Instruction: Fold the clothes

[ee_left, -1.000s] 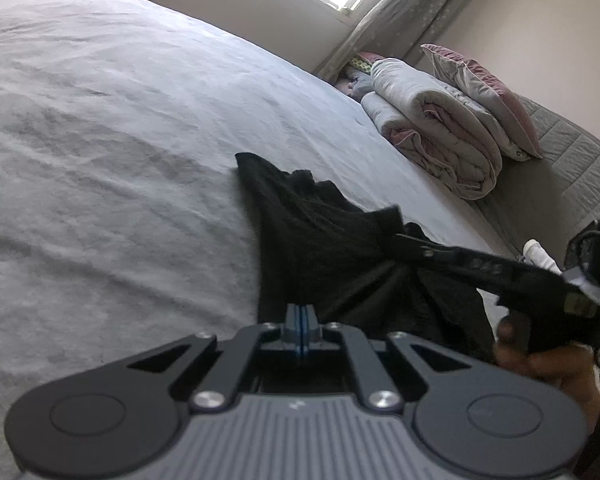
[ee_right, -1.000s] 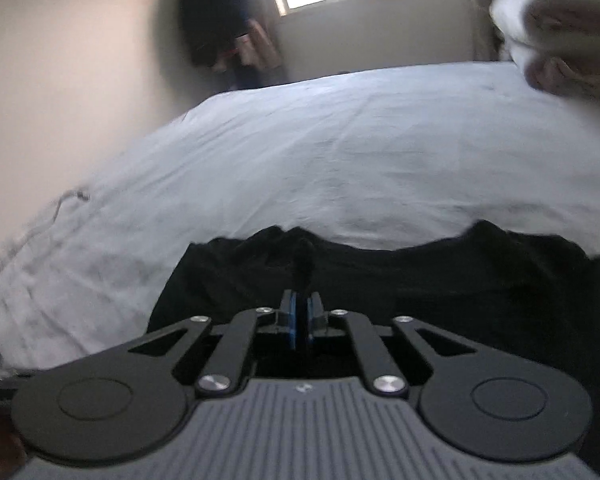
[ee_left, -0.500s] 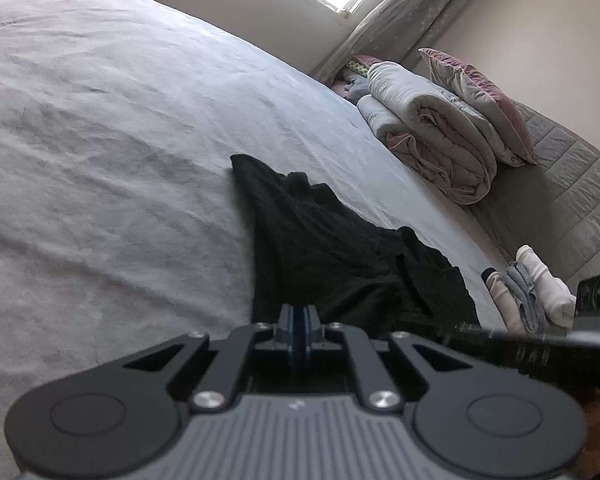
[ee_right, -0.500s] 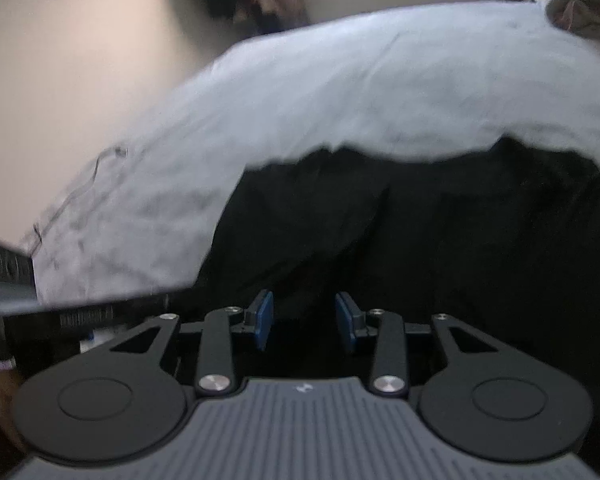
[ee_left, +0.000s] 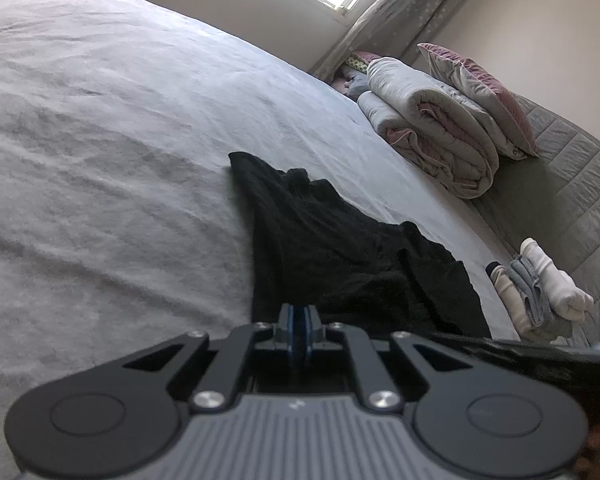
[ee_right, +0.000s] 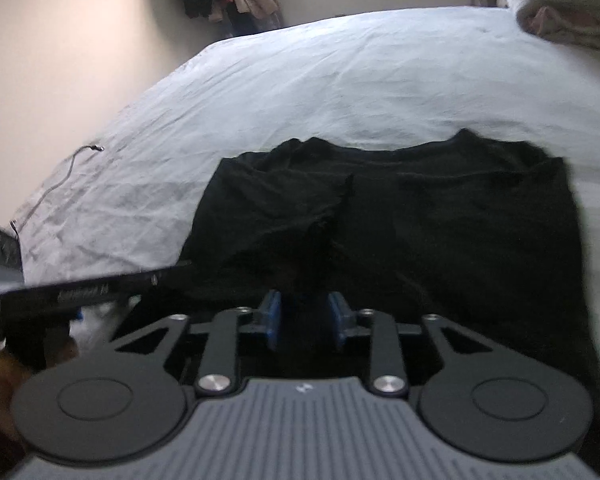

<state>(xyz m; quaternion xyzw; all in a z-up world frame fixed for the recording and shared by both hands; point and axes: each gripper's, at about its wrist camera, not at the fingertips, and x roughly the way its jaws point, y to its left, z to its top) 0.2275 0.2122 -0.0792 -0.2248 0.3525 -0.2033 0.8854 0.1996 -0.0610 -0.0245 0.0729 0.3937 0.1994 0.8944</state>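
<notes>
Now the right gripper has let go, pads apart, of the black garment on the bed; the left gripper, pressed together, remains at its near hem, one flap folded over.

Each claw has black linkage arms, 2 silver screws, 2 round black discs, blue finger pads and a ribbed grey body.

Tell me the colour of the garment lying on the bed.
Plain black garment, no visible pattern; the right wrist view shows it best.
</notes>
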